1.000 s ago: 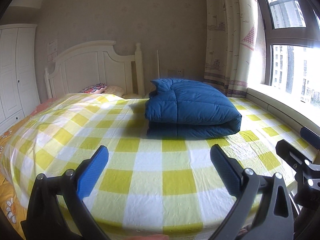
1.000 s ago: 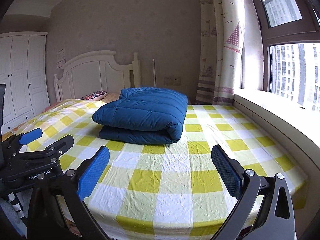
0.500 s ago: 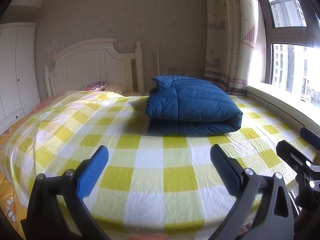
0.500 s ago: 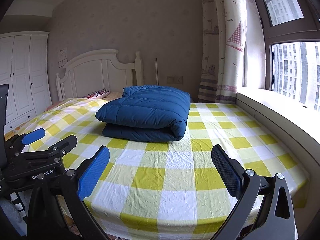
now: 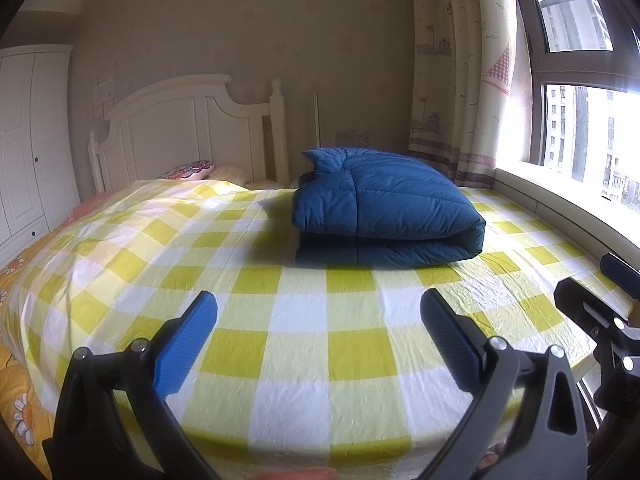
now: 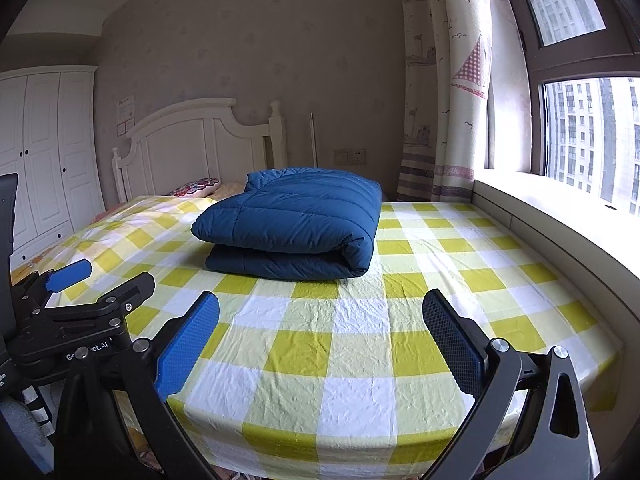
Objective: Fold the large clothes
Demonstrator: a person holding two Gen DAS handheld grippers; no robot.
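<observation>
A dark blue padded jacket (image 5: 384, 208) lies folded in a thick stack on the bed's yellow and white checked sheet (image 5: 300, 344); it also shows in the right wrist view (image 6: 296, 224). My left gripper (image 5: 318, 316) is open and empty, held over the near end of the bed, well short of the jacket. My right gripper (image 6: 320, 316) is open and empty, also over the near end. The left gripper shows at the left edge of the right wrist view (image 6: 100, 284), and the right gripper shows at the right edge of the left wrist view (image 5: 592, 280).
A white headboard (image 5: 192, 136) and pillows (image 5: 188, 170) stand at the far end. A white wardrobe (image 6: 44, 152) is on the left. A window ledge (image 6: 560, 216) and curtain (image 6: 448, 80) run along the right side of the bed.
Both views have tilted down and drawn back slightly; the folded jacket sits a little higher in the frames. Both grippers stay open and the jacket has not moved.
</observation>
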